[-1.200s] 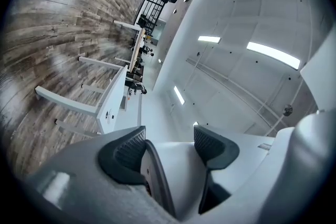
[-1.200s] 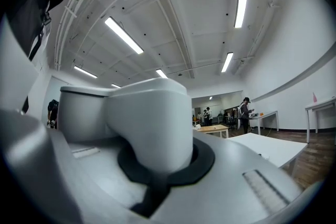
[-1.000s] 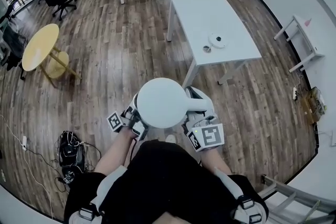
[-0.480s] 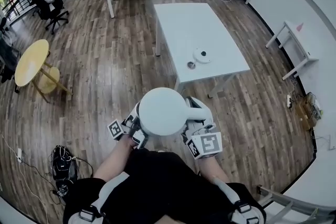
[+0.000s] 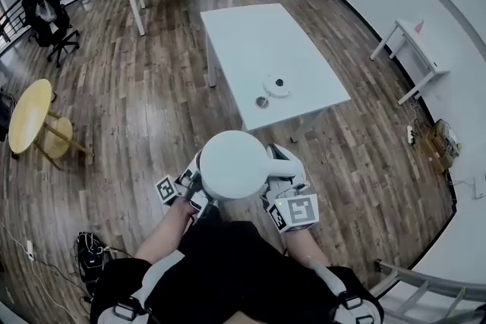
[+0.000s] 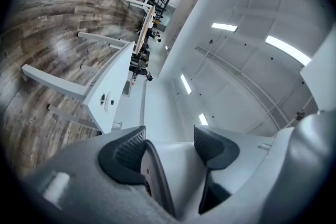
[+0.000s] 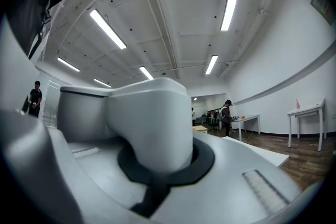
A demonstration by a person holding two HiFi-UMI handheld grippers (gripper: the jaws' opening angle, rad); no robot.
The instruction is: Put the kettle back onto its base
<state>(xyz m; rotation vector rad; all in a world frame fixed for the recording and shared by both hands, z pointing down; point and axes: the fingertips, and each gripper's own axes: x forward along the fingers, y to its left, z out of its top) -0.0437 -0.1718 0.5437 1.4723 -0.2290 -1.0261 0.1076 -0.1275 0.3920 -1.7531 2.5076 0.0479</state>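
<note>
Right hand-held gripper (image 5: 277,177) clamps the handle of the smooth, round white kettle (image 5: 231,163); left hand-held gripper (image 5: 194,182) pinches its side (disc-shaped base (image 5: 279,85) ahead).

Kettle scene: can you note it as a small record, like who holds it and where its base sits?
kettle: white, carried above the wooden floor
right hand-held gripper: shut on the kettle's handle
left hand-held gripper: clamped on its other side
base: empty, on the white table ahead
status: kettle not yet on base
</note>
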